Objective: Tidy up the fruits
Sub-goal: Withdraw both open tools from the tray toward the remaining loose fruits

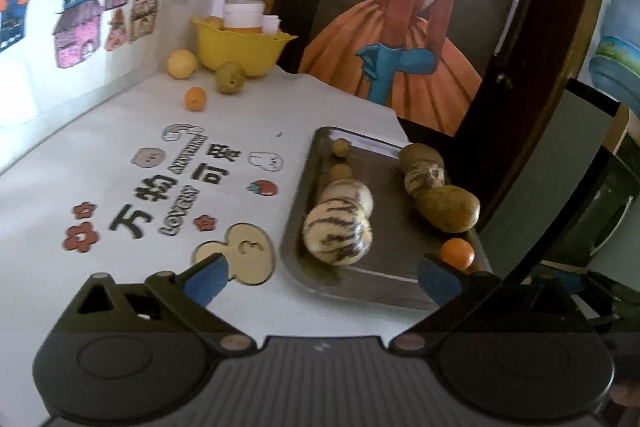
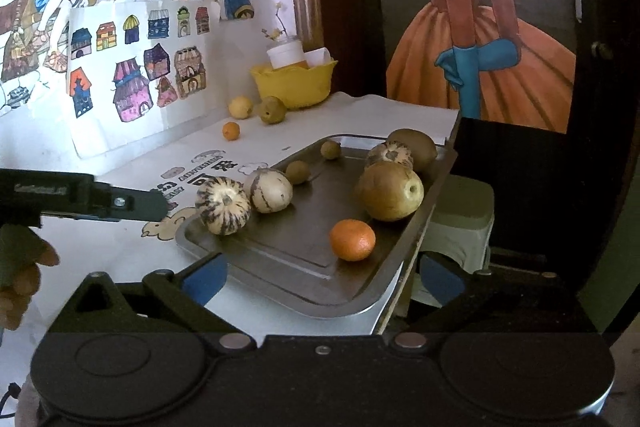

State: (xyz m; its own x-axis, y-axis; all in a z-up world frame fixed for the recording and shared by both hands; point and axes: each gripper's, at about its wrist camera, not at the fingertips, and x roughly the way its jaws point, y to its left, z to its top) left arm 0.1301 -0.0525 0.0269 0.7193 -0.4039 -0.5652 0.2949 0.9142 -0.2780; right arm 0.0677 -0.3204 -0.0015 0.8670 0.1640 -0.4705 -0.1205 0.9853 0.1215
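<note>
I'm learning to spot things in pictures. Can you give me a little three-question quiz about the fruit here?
1. True or false: the orange nearest the right gripper lies on the metal tray.
2. How many fruits sit loose on the table by the yellow bowl?
3. Which gripper holds a fruit? A) left B) right C) neither

Key:
1. True
2. Three: a lemon, a green pear, a small orange
3. C: the left gripper also has fingers wide apart.

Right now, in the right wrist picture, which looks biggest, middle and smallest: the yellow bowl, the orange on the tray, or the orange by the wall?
1. yellow bowl, though farthest away.
2. orange on the tray, nearest the camera.
3. orange by the wall, farther off, so perhaps similar really.
</note>
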